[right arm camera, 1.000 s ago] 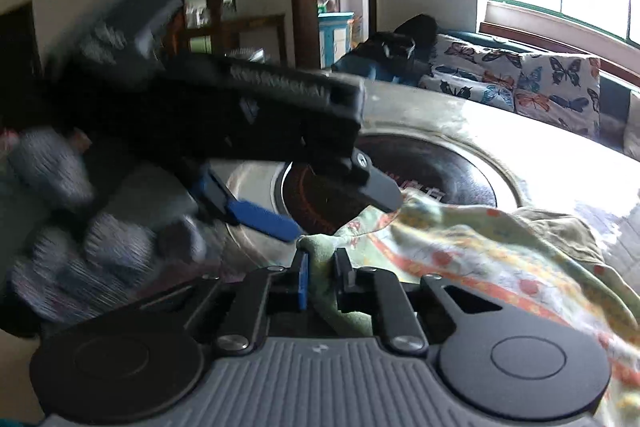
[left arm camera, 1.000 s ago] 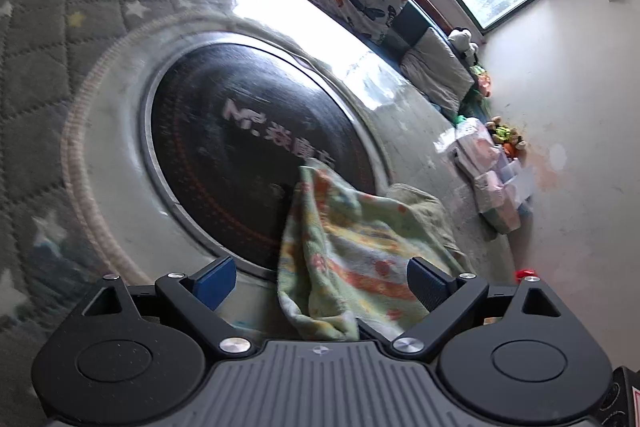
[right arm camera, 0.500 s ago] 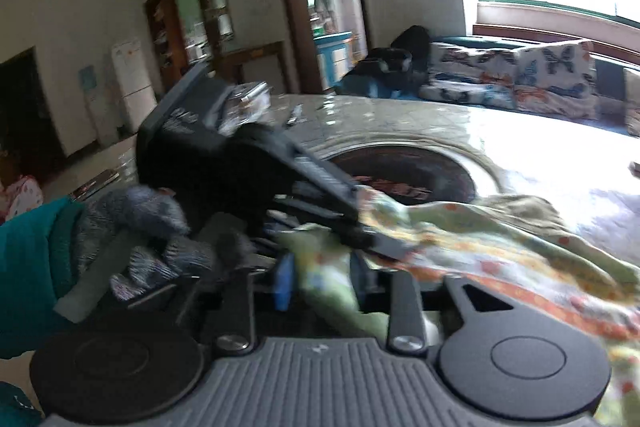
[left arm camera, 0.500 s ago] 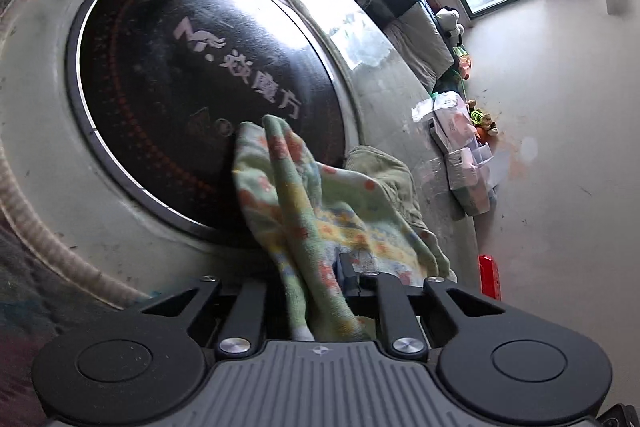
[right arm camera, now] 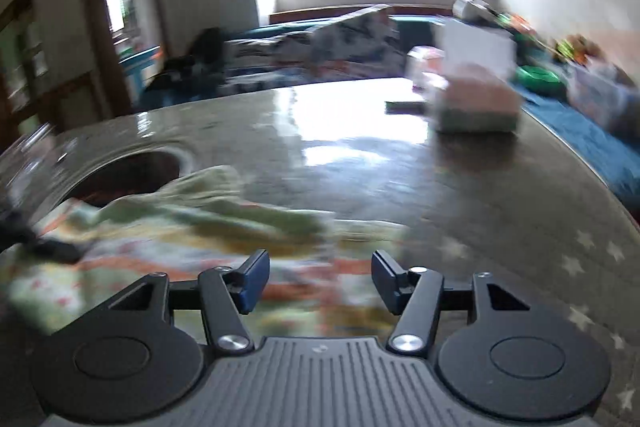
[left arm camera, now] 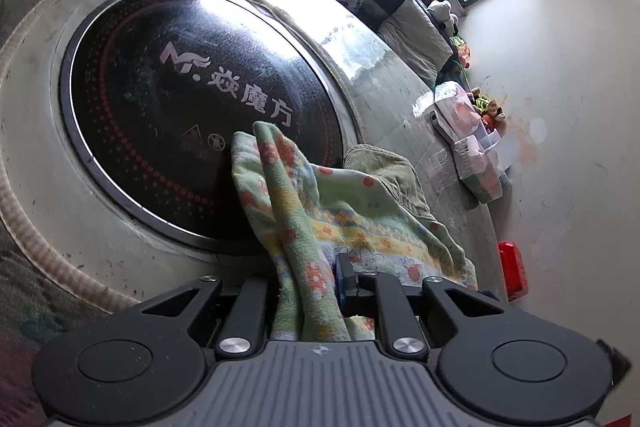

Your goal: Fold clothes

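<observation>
The flowered cloth point(left arm camera: 320, 219) is clenched in the left tool point(left arm camera: 308, 283); the released right tool point(right arm camera: 318, 277) should be closed on the opposite edge.

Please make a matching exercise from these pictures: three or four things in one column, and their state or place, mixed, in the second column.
Things:
1. left tool
2. right tool
3. floral cloth
4. black round plate

States or places:
A. open, holding nothing
B. set into the table, bears white lettering
C. shut on fabric
D. lies partly over the dark disc

Pairs: 1-C, 2-A, 3-D, 4-B
</observation>
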A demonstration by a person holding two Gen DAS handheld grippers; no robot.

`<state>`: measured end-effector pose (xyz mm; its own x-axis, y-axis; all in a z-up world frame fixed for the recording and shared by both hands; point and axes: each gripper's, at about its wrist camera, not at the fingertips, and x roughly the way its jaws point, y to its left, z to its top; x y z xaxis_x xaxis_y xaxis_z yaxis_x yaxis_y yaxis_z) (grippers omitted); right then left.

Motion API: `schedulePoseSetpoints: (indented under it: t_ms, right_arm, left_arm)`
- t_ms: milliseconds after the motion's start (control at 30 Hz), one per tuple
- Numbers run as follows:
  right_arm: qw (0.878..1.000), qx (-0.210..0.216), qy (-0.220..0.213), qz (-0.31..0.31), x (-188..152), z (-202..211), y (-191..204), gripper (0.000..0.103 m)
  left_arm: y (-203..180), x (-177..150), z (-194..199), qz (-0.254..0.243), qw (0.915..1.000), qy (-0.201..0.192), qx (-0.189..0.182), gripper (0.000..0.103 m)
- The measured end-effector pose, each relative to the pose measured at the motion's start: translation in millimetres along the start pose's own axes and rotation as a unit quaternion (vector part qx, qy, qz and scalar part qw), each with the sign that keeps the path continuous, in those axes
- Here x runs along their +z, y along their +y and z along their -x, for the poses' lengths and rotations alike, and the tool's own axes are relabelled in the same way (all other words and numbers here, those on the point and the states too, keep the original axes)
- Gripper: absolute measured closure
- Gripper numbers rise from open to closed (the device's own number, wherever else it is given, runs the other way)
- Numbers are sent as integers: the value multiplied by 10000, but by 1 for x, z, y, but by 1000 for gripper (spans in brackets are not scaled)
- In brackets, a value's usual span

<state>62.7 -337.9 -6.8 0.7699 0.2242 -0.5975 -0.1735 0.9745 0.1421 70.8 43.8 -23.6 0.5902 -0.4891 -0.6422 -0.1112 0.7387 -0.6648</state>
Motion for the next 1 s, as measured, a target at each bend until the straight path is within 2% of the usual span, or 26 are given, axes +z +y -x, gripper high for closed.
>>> schedulePoseSetpoints:
  t_ms: [133,233,267,333,433,500,733,1000]
  right_arm:
    - [9991,51,48,-418,-5,-10,-18,32]
    - [9991,210,22,-360,-7,-10,-11,36]
    - [9991,255,21,-329,-8,-10,-8,40]
    - [9992,326,32,-240,-8,-10,1,62]
    - [9990,410,21,-157,-9,-8,10,84]
    - [9988,391,-88,-274,-8,0,6,92]
    - [9970,244,-501,-529,-1,35,-6,95]
    - [9937,-476,-907,-455,18,75,-41,95]
  left_arm:
    - [-4,1,-3,-105,9999,-27,99,87]
    - [-5,1,-5,-188,9996,-63,194,86]
    - [-6,1,-5,-238,9994,-77,218,86]
    - [-9,0,-5,-369,9988,-124,283,86]
    - [-13,-2,-5,-486,9979,-194,387,87]
    - [-18,-2,-3,-547,9974,-238,402,89]
    - [-59,6,-1,-1045,9939,-310,136,92]
    - [-126,10,-33,-1676,9852,-190,-308,92]
